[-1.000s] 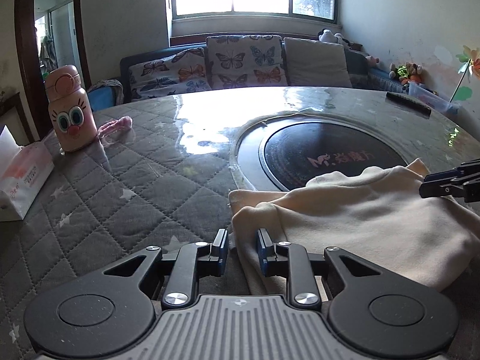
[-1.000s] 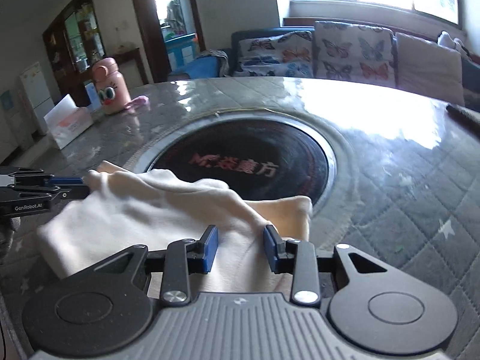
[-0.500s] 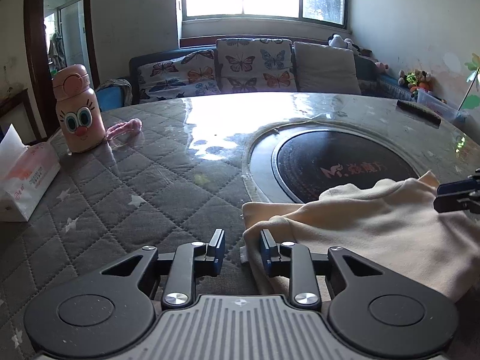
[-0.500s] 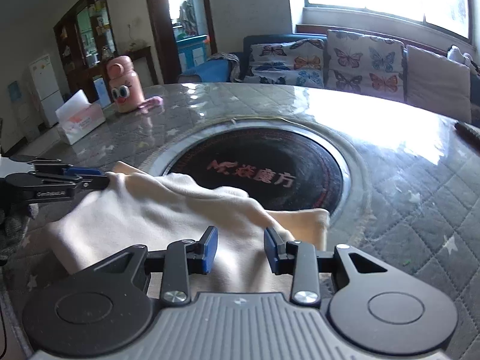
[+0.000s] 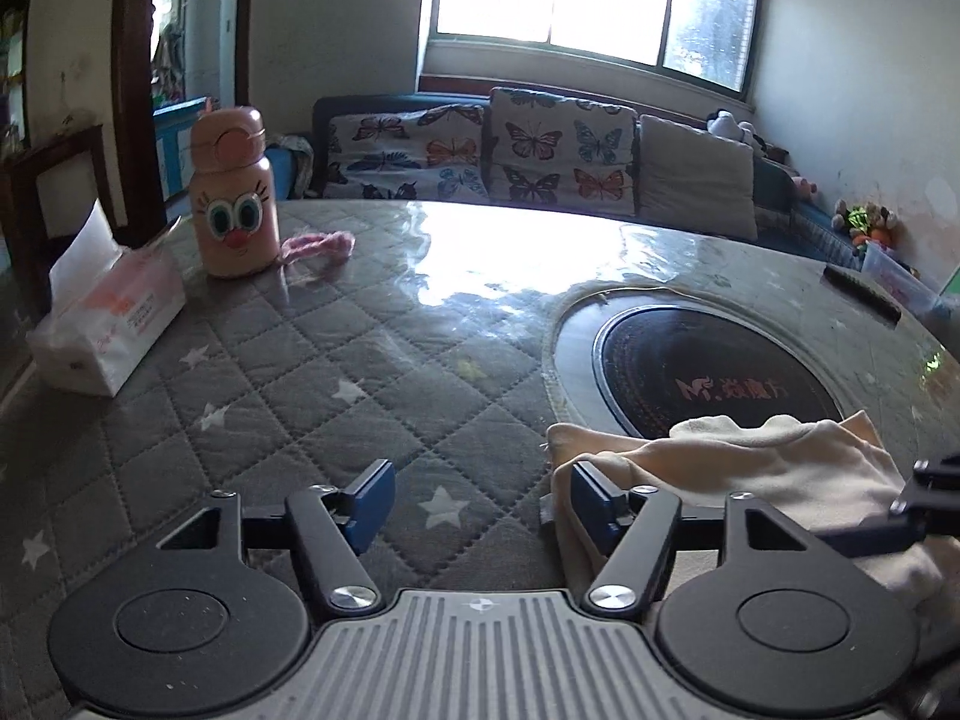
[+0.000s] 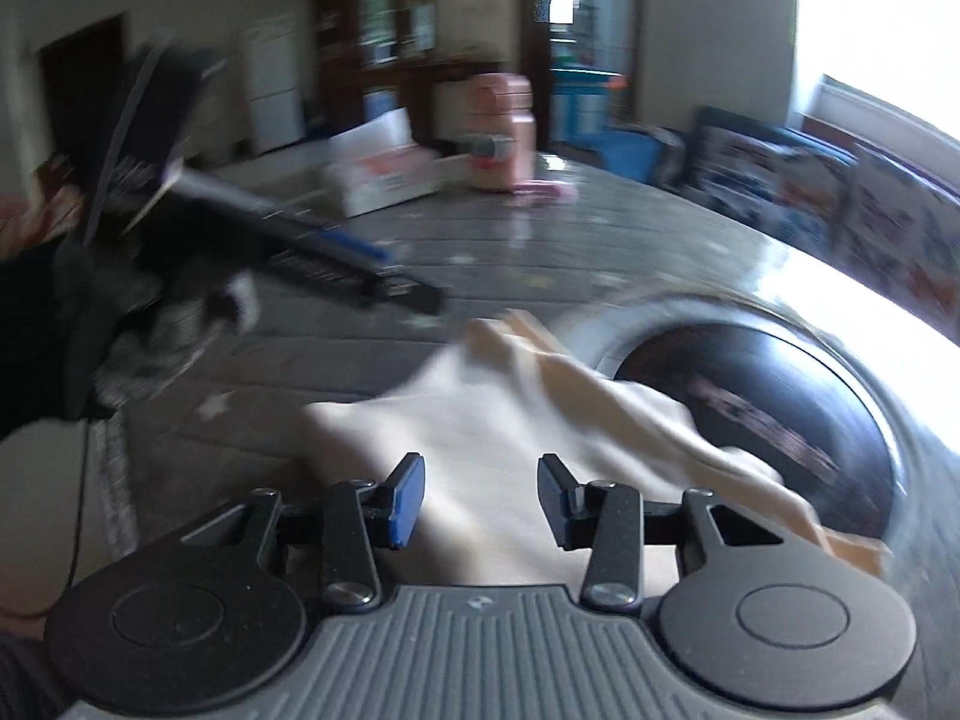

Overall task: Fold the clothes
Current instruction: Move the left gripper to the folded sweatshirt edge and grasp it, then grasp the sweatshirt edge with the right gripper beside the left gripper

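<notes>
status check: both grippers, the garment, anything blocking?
Left gripper jaws just opened, nothing between them. Right gripper just opening, over the cream garment, no pinch visible. Garment bunched beside the dark hotplate. Nothing blocking.

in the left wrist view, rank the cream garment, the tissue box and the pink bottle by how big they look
1. cream garment, though it is nearest the camera.
2. tissue box.
3. pink bottle, though it stands farther off; the last two look close.
</notes>
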Available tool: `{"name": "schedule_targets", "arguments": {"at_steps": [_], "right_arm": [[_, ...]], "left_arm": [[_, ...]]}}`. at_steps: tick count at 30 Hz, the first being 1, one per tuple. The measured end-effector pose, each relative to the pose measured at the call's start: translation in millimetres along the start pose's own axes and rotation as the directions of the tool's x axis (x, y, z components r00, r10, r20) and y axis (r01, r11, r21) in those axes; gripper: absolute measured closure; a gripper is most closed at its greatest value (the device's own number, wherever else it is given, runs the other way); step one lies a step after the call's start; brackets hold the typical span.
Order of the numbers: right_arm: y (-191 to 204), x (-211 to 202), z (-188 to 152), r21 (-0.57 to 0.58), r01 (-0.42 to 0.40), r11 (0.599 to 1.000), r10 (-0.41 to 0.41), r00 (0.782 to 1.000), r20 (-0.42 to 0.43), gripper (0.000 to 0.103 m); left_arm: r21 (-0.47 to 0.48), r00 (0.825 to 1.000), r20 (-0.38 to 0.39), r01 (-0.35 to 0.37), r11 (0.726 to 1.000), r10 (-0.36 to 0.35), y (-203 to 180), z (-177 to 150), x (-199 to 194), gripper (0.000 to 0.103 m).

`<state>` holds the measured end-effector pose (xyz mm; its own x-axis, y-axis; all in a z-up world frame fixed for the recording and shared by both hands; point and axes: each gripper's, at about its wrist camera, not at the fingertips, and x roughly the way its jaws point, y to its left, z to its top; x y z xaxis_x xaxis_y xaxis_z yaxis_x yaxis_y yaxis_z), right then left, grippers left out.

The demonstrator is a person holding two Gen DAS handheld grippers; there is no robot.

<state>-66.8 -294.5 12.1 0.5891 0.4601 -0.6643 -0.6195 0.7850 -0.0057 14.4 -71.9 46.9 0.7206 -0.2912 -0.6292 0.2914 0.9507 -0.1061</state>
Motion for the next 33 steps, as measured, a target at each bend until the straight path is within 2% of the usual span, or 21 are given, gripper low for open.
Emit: {"name": "schedule_targets", "arguments": {"at_steps": [7,13,15,19,25,30,31,33], "right_arm": [[51,24,11,-0.198,-0.059,0.978,0.054,0.998,-0.029,0.059],[78,40,7,-0.313,-0.032,0.949,0.016,0.998,-0.053,0.061],[80,42,5,-0.313,-0.017,0.95,0.002,0.999,-0.05,0.066],[74,38,7,-0.262,-0.009,0.965,-0.001,0.999,-0.035,0.087],[51,20,13,-0.133,-0.051,0.99,0.052,0.999,0.006,0.092],[37,-1,12,-0.071,-0.07,0.995,0.075,0.995,0.065,0.093],[34,-5,12,-0.061,-0.075,0.995,0.079,0.994,0.075,0.093],[32,-13,8,-0.05,-0.082,0.995,0.086,0.992,0.09,0.093]], "left_arm": [[-0.079,0.998,-0.047,0.04,0.996,-0.043,8,-6,-1,0.032],[-0.145,0.99,-0.094,0.095,0.985,-0.109,7,-11,4,0.032],[-0.173,0.985,-0.109,0.111,0.979,-0.131,8,-12,6,0.032],[-0.231,0.976,-0.138,0.135,0.964,-0.17,7,-13,11,0.032],[-0.312,0.959,-0.168,0.169,0.935,-0.23,2,-9,17,0.033],[-0.414,0.945,-0.184,0.174,0.893,-0.27,4,-5,23,0.035],[-0.44,0.941,-0.183,0.179,0.88,-0.283,5,-5,25,0.036],[-0.486,0.932,-0.184,0.19,0.853,-0.313,7,-7,28,0.052]]}}
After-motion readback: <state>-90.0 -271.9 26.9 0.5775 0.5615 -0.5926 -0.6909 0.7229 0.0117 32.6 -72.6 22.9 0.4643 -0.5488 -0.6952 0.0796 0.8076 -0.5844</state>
